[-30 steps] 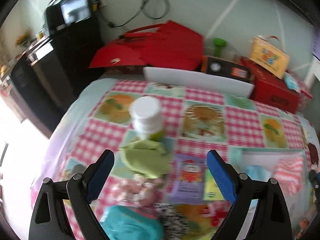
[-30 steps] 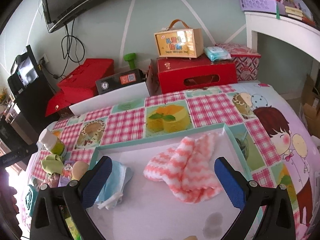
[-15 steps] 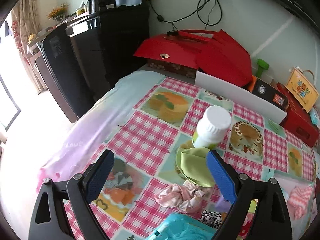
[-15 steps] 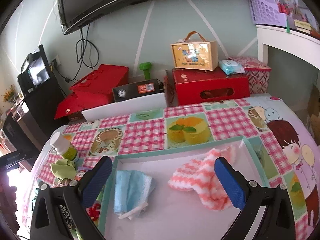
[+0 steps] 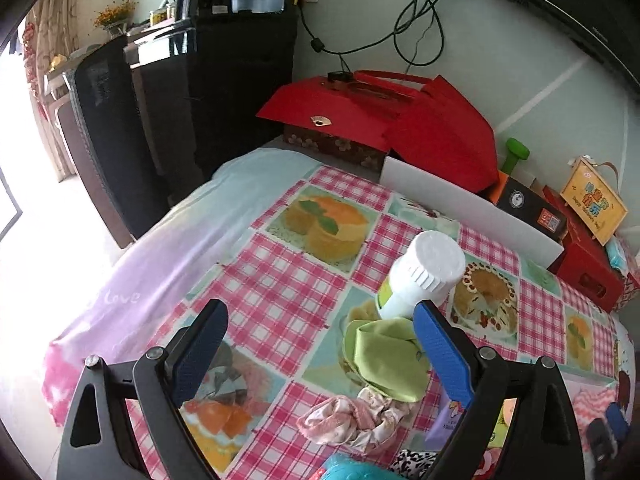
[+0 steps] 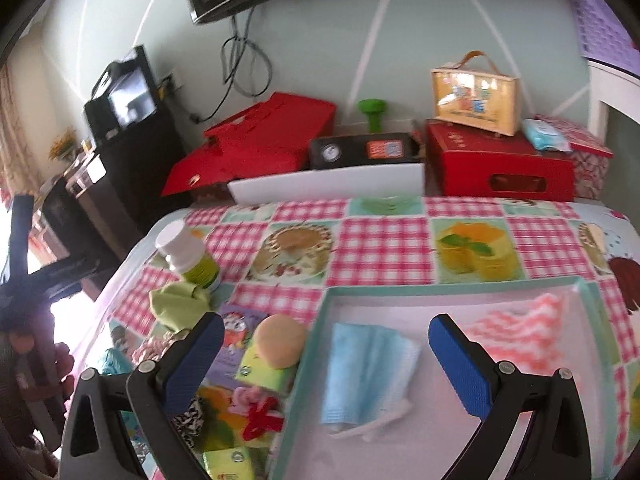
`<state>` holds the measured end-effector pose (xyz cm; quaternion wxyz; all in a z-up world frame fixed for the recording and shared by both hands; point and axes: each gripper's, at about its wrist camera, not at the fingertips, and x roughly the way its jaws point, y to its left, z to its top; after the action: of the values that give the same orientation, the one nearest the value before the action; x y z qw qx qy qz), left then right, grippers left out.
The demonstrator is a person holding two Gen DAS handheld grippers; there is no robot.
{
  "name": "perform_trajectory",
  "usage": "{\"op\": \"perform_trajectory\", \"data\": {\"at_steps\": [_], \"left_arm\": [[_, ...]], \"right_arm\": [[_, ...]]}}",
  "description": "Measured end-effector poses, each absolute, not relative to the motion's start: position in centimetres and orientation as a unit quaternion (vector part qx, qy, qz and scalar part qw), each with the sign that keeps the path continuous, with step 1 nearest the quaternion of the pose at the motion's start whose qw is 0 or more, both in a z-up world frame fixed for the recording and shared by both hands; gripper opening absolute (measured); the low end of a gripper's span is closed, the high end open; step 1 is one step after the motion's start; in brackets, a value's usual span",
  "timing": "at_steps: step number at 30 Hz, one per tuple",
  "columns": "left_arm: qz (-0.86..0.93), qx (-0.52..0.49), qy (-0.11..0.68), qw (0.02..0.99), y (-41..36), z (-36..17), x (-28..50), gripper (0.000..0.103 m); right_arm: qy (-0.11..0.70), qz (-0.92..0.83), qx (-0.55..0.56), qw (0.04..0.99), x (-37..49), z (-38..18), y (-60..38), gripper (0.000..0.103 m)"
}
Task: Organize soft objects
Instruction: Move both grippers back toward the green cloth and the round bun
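Both grippers gape empty. The left gripper [image 5: 320, 344] has swung left, off the green cloth [image 5: 386, 362]; the right gripper [image 6: 322, 354] drifted left over the blue face mask [image 6: 366, 372] in the tray [image 6: 452, 282].

Left gripper [image 5: 320, 348]: black angular frame with triangular cut-outs, silver screws at the pivots, blue textured pads [image 5: 442, 354] on both fingers. Right gripper [image 6: 322, 354]: identical black frame, silver screws, blue ribbed pads [image 6: 460, 364].
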<state>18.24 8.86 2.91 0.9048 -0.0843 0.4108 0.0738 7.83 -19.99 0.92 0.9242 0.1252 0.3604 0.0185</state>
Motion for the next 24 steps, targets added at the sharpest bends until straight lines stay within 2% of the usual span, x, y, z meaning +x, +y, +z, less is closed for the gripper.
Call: {"op": "perform_trajectory", "data": {"at_steps": [10, 21, 24], "left_arm": [[0.047, -0.052, 0.459, 0.886, 7.6, 1.3, 19.9, 0.094], [0.028, -0.071, 0.522, 0.850, 7.4, -1.4, 21.3, 0.094], [0.021, -0.072, 0.530, 0.845, 7.0, -1.8, 21.5, 0.094]], "right_arm": [[0.402, 0.059, 0.067, 0.912, 10.8, -1.2, -16.0, 0.102], [0.443, 0.086, 0.056, 0.891, 13.5, -3.4, -14.6, 0.082], [0.449, 0.086, 0.053, 0.888, 14.0, -3.7, -14.5, 0.080]]}}
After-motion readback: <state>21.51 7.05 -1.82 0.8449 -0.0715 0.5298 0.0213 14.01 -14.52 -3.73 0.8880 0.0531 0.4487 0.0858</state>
